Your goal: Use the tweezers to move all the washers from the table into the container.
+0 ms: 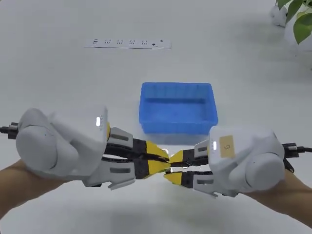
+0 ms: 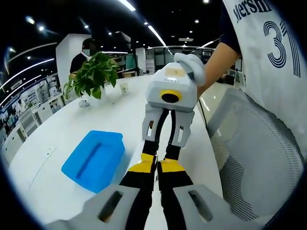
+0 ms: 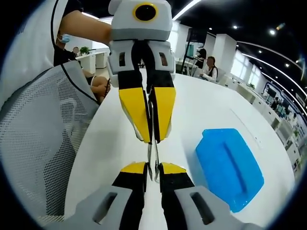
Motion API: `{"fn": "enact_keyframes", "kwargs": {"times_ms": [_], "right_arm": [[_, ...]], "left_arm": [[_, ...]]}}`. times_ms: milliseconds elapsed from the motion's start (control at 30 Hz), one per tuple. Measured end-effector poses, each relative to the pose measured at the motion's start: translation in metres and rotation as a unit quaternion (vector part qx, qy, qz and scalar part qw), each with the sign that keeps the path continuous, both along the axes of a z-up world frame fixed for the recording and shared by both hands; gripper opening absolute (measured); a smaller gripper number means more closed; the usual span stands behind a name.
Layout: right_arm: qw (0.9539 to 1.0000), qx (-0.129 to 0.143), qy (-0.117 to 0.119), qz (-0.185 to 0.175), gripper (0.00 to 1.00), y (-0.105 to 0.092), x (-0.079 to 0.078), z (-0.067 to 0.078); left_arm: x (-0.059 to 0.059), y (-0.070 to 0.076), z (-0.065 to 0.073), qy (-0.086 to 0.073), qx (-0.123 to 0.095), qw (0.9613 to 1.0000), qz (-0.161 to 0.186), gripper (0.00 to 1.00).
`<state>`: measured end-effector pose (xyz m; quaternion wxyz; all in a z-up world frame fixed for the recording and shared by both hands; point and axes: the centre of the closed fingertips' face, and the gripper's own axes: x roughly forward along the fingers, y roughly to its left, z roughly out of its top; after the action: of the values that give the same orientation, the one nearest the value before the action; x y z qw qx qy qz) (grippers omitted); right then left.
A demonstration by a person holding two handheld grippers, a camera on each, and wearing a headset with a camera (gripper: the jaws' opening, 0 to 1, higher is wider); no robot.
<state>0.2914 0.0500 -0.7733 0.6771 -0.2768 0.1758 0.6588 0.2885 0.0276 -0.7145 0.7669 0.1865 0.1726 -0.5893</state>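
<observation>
Left gripper point(image 1: 164, 161) points rightward, its jaws clamped on the tweezers point(image 3: 152, 143) — the thin tips reach between the jaws of the facing right gripper point(image 1: 172, 168), which stand narrowly apart; whether they pinch cannot be told. Just beyond both grippers' tips sits the blue container point(image 1: 178, 127).

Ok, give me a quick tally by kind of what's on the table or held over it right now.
blue container: 1
tweezers: 1
power strip: 1
plant: 1
grippers: 2, the left gripper and the right gripper
Total: 6
</observation>
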Motion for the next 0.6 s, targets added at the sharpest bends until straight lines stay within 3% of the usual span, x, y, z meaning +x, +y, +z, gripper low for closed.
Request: {"fn": "enact_keyframes", "kwargs": {"times_ms": [600], "right_arm": [[0.9999, -0.002, 0.006, -0.011, 0.12, 0.0014, 0.0057, -0.0064]], "left_arm": [[0.0058, 0.0006, -0.0060, -0.001, 0.001, 1.0000, 0.006, 0.06]]}}
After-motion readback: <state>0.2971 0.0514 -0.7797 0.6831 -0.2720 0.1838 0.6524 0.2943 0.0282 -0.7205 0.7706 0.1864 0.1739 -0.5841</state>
